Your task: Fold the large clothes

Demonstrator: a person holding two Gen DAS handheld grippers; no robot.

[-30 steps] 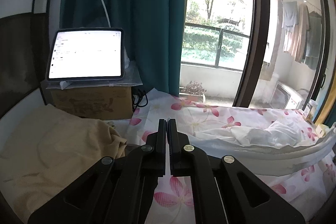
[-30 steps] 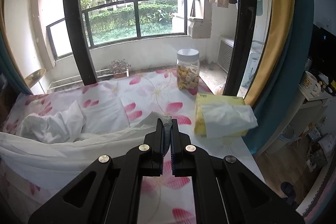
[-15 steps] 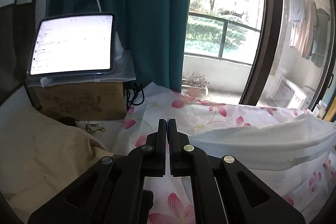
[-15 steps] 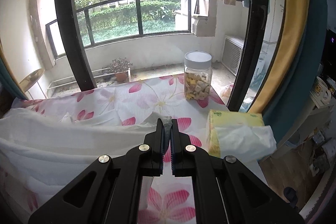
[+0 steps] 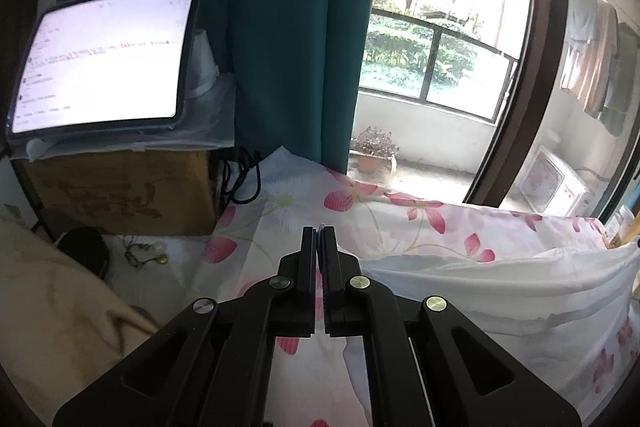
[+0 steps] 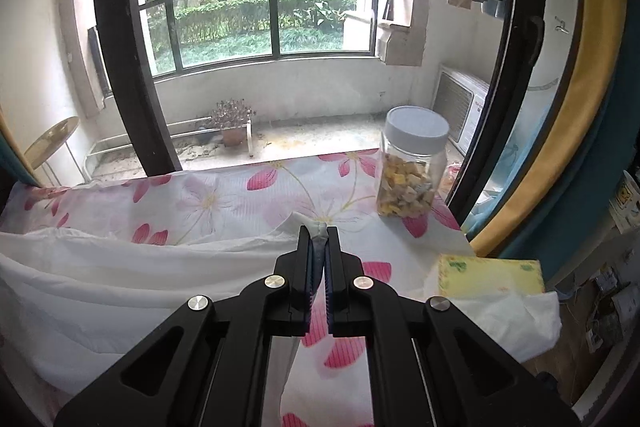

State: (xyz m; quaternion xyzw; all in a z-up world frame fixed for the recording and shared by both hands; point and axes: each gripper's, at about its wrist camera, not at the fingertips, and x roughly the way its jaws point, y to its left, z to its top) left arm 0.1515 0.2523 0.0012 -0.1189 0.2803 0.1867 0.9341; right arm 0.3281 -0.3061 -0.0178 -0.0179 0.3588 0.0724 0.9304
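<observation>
White garment point(image 6: 120, 291), a large thin piece of cloth, hangs stretched between the two tools above a surface covered with a pink-flowered sheet point(image 6: 240, 199). Nearest in the right wrist view, the right tool point(image 6: 319, 227) has its black fingers pressed together on a bunched corner of the cloth, a small tuft sticking out past the tips. From there the cloth sweeps off to the left in long soft folds. Just beside the tool on the right lies a yellow tissue pack point(image 6: 492, 277) with a white tissue spilling out of its near end. Farther back a clear jar point(image 6: 412, 167) with a white lid stands upright on the sheet, partly filled with pale chunks. Beyond it are the dark window frame, a potted plant point(image 6: 232, 121) on the balcony floor and the railing with greenery.

In the left wrist view, the left tool point(image 5: 319, 231) is likewise closed; the garment point(image 5: 500, 287) runs off to the right from behind its fingers, though the pinch itself is hard to make out. A beige blanket point(image 5: 52, 315) lies at the near left. Behind it a cardboard box point(image 5: 120, 191) carries a lit tablet point(image 5: 104, 59), tilted, next to a teal curtain point(image 5: 296, 27)
</observation>
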